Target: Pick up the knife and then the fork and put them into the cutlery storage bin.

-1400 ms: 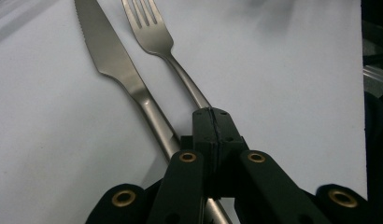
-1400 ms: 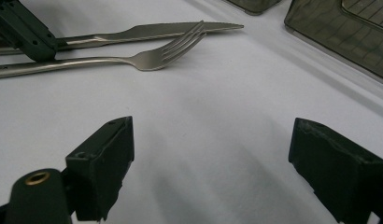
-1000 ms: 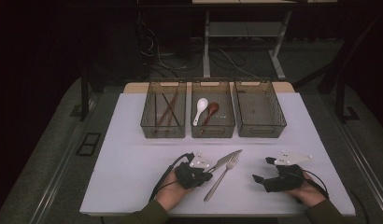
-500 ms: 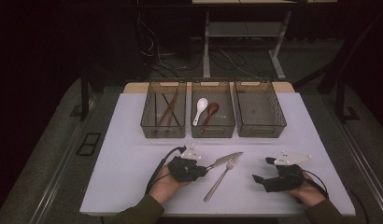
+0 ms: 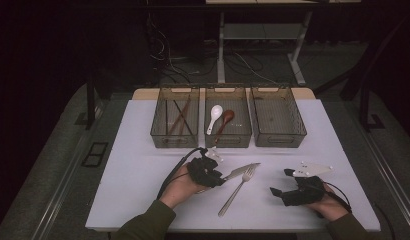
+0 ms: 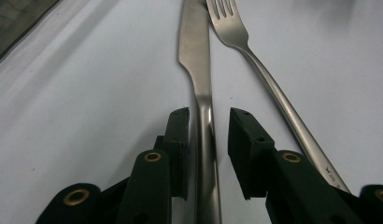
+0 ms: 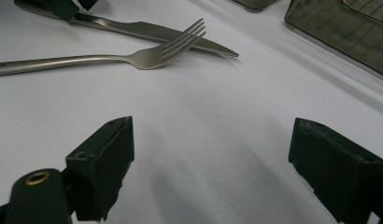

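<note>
Looks like a lab or test room, set up for recording. White table lit in an otherwise dark space. Beyond the left gripper: three identical smoked plastic bins in a row, cables loose on the floor, metal desk frame behind. Dark floor mats around.

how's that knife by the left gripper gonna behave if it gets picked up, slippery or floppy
The knife looks like polished metal, so probably stiff but slick against the left gripper pads. Its thin handle lies flat between the jaws, which have just been opening, so it may pivot. Its blade lies under the fork, likely nudging it.
</note>
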Tool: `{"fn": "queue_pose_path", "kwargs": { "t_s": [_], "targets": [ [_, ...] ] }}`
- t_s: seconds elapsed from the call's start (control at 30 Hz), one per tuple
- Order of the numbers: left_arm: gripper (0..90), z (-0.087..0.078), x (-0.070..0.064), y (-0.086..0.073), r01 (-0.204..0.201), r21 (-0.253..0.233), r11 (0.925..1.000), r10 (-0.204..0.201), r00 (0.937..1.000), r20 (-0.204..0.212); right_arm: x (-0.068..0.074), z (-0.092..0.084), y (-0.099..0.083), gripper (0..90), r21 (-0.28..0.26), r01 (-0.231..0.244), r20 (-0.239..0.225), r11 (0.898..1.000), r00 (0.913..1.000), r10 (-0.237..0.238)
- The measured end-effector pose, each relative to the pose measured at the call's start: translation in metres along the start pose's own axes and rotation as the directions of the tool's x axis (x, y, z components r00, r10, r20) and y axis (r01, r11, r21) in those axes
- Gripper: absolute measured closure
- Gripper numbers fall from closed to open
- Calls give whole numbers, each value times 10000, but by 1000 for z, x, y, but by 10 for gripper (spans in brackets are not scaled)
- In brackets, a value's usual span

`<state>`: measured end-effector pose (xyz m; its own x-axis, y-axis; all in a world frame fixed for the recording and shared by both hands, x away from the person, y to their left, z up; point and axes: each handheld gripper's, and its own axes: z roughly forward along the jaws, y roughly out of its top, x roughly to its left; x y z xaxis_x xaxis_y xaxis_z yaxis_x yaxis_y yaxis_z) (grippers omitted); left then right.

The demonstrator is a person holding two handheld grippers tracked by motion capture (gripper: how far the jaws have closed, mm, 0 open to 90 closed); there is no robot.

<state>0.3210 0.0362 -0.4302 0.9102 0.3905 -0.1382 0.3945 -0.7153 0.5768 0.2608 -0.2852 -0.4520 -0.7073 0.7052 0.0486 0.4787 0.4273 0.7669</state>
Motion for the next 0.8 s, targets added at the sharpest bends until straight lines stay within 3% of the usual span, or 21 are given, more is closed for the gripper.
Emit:
{"fn": "queue_pose_path", "kwargs": {
  "t_s": [0.47, 0.8],
  "targets": [
    [740, 5, -3, 0, -168, 187, 9997, 175, 9991, -383, 0, -1, 0, 139, -16, -10, 11, 10000, 10000, 10],
    [784, 7, -12, 0, -785, 430, 9960, 822, 9925, -909, 1, 0, 0, 139, 27, 26, 6, 10000, 10000, -26]
  ]
}}
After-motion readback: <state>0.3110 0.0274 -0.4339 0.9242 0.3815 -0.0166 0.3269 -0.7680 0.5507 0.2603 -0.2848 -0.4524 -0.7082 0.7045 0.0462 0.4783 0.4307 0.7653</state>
